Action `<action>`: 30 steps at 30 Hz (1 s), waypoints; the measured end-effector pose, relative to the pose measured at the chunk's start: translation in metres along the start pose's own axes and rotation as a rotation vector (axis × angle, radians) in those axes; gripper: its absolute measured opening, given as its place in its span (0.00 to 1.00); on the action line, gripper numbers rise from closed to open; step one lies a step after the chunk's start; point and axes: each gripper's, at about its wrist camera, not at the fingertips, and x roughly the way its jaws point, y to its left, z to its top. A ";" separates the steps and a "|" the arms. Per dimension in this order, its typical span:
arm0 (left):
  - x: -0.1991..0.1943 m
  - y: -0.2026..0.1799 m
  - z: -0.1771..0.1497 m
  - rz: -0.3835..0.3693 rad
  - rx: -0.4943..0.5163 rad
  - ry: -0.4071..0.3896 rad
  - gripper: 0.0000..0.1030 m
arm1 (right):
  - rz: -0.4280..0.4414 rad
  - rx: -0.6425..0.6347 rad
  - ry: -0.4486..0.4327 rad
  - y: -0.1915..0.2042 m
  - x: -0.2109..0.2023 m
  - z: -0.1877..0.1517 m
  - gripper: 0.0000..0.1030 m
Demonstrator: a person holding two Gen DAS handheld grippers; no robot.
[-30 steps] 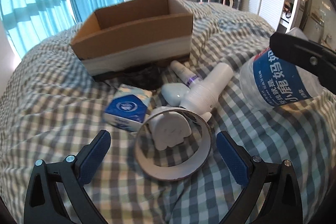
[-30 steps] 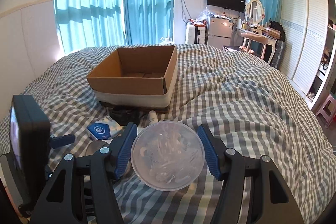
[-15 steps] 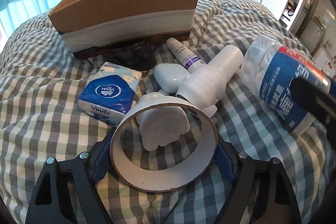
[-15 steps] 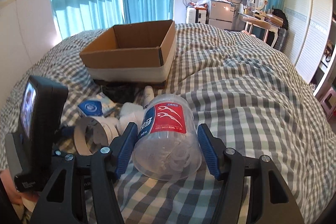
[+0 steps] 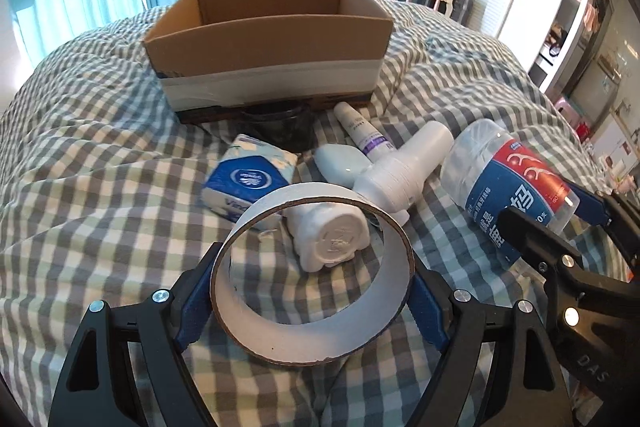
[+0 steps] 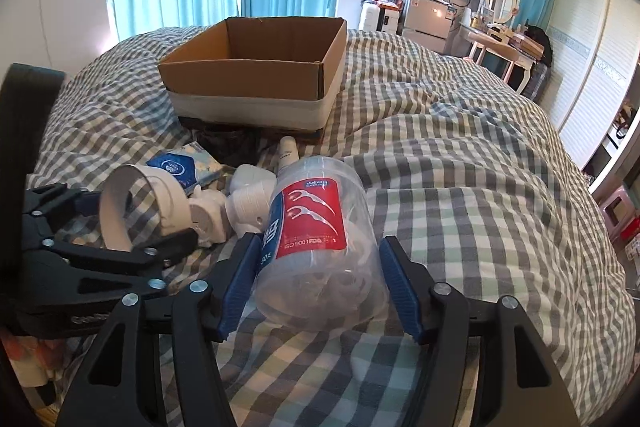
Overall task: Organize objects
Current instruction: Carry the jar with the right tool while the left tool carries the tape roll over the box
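Clutter crowds box (image 5: 264, 43) front; bed (image 6: 460, 187) right of clutter free

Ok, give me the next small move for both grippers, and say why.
Probably lift both and carry them toward the open cardboard box. The left gripper already has its jaws closed on the tape roll, the right gripper on the floss-pick jar, and the box stands just behind the pile on the checked bedspread.

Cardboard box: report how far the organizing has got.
Nothing visible in the cardboard box. In hand: the left hand-held gripper clamps the tape ring, the right hand-held gripper the floss-pick jar. Left: tissue pack, white bottle, tube.
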 end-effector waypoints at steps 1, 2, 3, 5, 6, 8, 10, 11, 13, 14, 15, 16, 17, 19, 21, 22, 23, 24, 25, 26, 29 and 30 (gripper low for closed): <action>-0.002 0.003 0.000 -0.002 -0.007 -0.002 0.82 | -0.003 -0.002 0.003 0.000 0.000 0.000 0.60; -0.005 0.005 -0.001 -0.004 -0.012 -0.003 0.82 | -0.005 -0.003 0.003 0.001 0.000 0.000 0.60; -0.006 0.005 0.002 -0.004 -0.016 -0.006 0.82 | -0.008 -0.007 0.004 0.002 0.000 0.000 0.60; -0.009 0.005 0.003 -0.005 -0.019 -0.015 0.82 | -0.015 -0.013 -0.005 0.004 -0.002 0.000 0.59; -0.011 0.007 0.004 -0.004 -0.021 -0.019 0.82 | -0.015 -0.013 -0.011 0.005 -0.004 0.000 0.59; -0.015 0.008 0.006 -0.003 -0.024 -0.029 0.82 | -0.009 -0.013 -0.023 0.005 -0.008 0.000 0.59; -0.021 0.009 0.008 0.004 -0.025 -0.044 0.82 | -0.010 -0.018 -0.028 0.008 -0.010 0.003 0.59; -0.024 0.010 0.010 0.008 -0.024 -0.053 0.82 | -0.012 -0.020 -0.034 0.009 -0.013 0.004 0.59; -0.028 0.013 0.011 0.021 -0.026 -0.065 0.82 | -0.009 -0.024 -0.045 0.012 -0.017 0.006 0.59; -0.031 0.014 0.012 0.024 -0.031 -0.070 0.82 | -0.009 -0.032 -0.050 0.015 -0.020 0.008 0.59; -0.034 0.016 0.013 0.026 -0.037 -0.076 0.82 | -0.011 -0.038 -0.055 0.017 -0.024 0.010 0.59; -0.038 0.017 0.014 0.025 -0.043 -0.084 0.82 | -0.011 -0.048 -0.061 0.020 -0.027 0.011 0.59; -0.042 0.018 0.015 0.022 -0.047 -0.092 0.82 | -0.012 -0.055 -0.067 0.023 -0.030 0.012 0.59; -0.050 0.019 0.017 0.020 -0.049 -0.111 0.82 | -0.016 -0.067 -0.084 0.028 -0.038 0.015 0.59; -0.058 0.020 0.018 0.019 -0.049 -0.126 0.82 | -0.019 -0.080 -0.108 0.033 -0.049 0.019 0.59; -0.062 0.021 0.019 0.020 -0.050 -0.135 0.82 | -0.019 -0.084 -0.114 0.034 -0.052 0.020 0.59; -0.066 0.021 0.020 0.022 -0.051 -0.142 0.82 | -0.019 -0.090 -0.128 0.037 -0.058 0.022 0.59; -0.070 0.022 0.021 0.026 -0.053 -0.151 0.82 | -0.019 -0.094 -0.133 0.039 -0.061 0.023 0.59; -0.074 0.023 0.023 0.028 -0.055 -0.161 0.82 | -0.018 -0.098 -0.141 0.041 -0.064 0.025 0.59; -0.078 0.025 0.025 0.030 -0.057 -0.170 0.82 | -0.015 -0.101 -0.150 0.043 -0.068 0.027 0.59; -0.087 0.030 0.029 0.038 -0.061 -0.193 0.82 | -0.007 -0.105 -0.169 0.046 -0.076 0.035 0.59; -0.090 0.031 0.032 0.041 -0.060 -0.199 0.82 | -0.006 -0.106 -0.176 0.046 -0.078 0.039 0.59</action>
